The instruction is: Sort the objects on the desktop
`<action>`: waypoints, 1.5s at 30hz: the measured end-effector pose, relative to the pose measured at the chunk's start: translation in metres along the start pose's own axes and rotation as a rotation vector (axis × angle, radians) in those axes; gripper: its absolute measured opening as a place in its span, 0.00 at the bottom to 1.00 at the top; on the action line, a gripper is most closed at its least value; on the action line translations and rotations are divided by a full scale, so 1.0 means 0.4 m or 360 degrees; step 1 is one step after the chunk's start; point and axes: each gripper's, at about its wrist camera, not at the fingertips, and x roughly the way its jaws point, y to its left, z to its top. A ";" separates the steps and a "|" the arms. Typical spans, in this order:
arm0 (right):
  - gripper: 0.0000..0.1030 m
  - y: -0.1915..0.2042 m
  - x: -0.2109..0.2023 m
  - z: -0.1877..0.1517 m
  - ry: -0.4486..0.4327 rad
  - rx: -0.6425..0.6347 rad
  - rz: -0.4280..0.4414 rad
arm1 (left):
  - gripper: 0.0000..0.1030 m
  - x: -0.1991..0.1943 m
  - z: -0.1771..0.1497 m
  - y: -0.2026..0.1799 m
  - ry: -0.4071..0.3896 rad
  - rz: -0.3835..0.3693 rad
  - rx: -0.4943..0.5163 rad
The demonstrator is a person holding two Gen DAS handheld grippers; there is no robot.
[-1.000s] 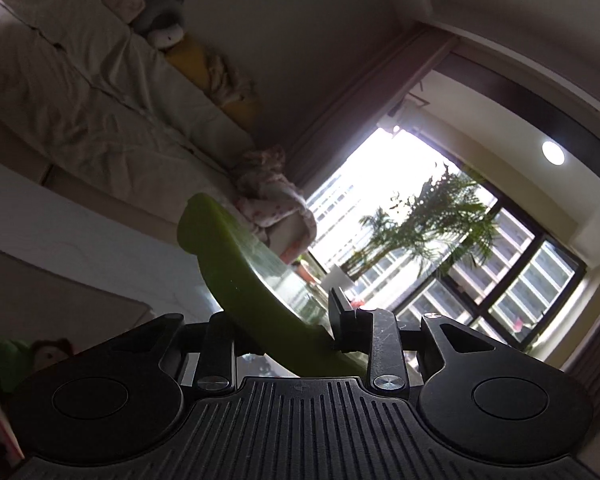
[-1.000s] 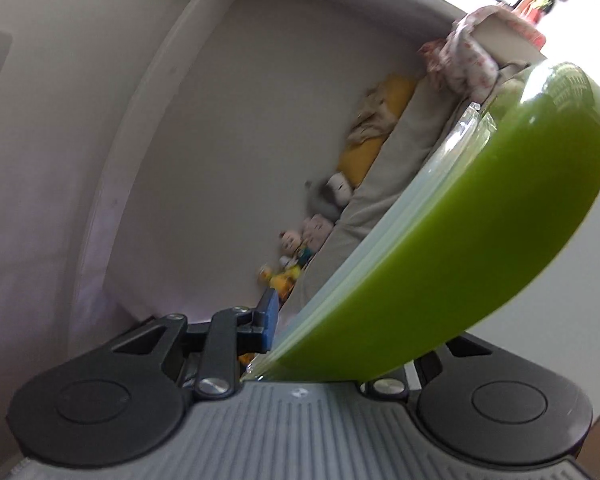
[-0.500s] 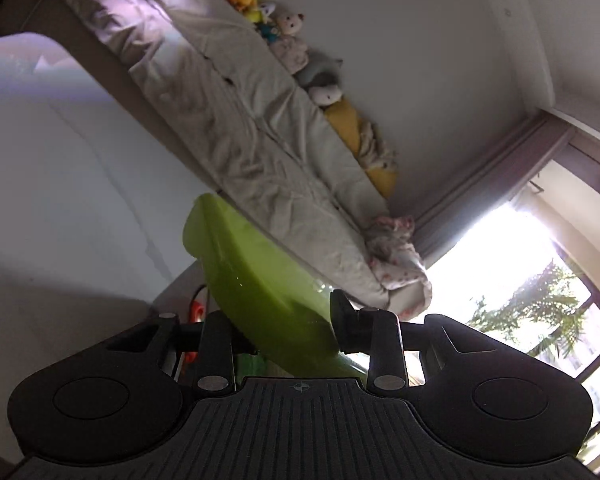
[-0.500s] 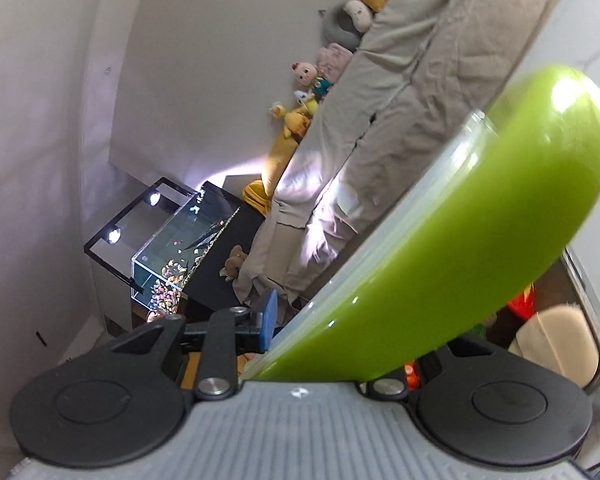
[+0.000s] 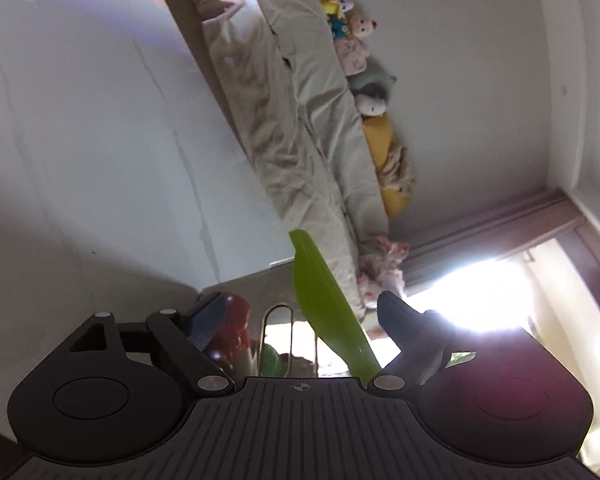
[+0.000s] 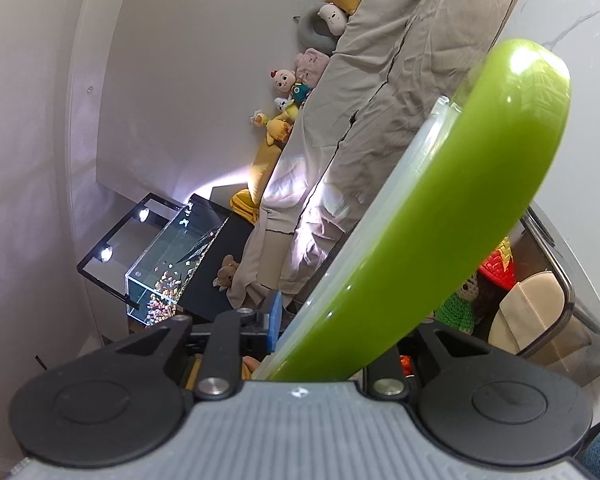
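Right gripper point(image 6: 316, 328) pinches green lid point(image 6: 440, 236) at frame centre; left gripper point(image 5: 300, 316) just opened wide, lid point(image 5: 328, 308) loose between its fingers.

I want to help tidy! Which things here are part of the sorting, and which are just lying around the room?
Part of the sorting: green lid, held by right gripper; clear bin with toys; left gripper, jaws just opened.

Just lying around: plush toys, bed, fish tank.
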 end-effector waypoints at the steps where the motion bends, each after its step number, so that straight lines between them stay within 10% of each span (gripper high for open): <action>1: 0.24 -0.003 0.000 -0.001 -0.0002 0.0008 0.0001 | 0.87 0.030 0.008 -0.014 0.0051 0.0000 0.0011; 7: 0.25 0.003 -0.004 -0.014 0.0005 0.0015 -0.0022 | 0.87 0.149 0.039 -0.080 0.0212 0.0045 0.0057; 11: 0.33 0.019 -0.017 -0.021 0.0078 -0.0035 -0.0040 | 0.56 0.163 0.029 -0.105 0.0228 0.0241 0.0144; 17: 0.67 0.019 -0.048 -0.026 0.0261 0.0047 -0.0002 | 0.52 0.168 0.028 -0.065 0.0277 0.0211 0.0018; 23: 0.68 0.030 -0.148 -0.053 0.0476 -0.0055 0.0091 | 0.54 0.186 0.024 -0.027 0.0317 0.0268 -0.0032; 29: 0.83 0.079 -0.311 0.069 -0.0104 -0.0498 -0.0203 | 0.56 0.192 0.014 -0.022 0.0304 0.0300 -0.0003; 35: 0.80 0.024 -0.213 0.181 -0.0151 -0.0707 -0.0589 | 0.56 0.186 0.010 -0.035 0.0294 0.0345 0.0020; 45: 0.52 -0.090 -0.071 0.243 0.0079 -0.0292 -0.0447 | 0.64 0.213 0.027 -0.081 0.0301 0.0475 0.0144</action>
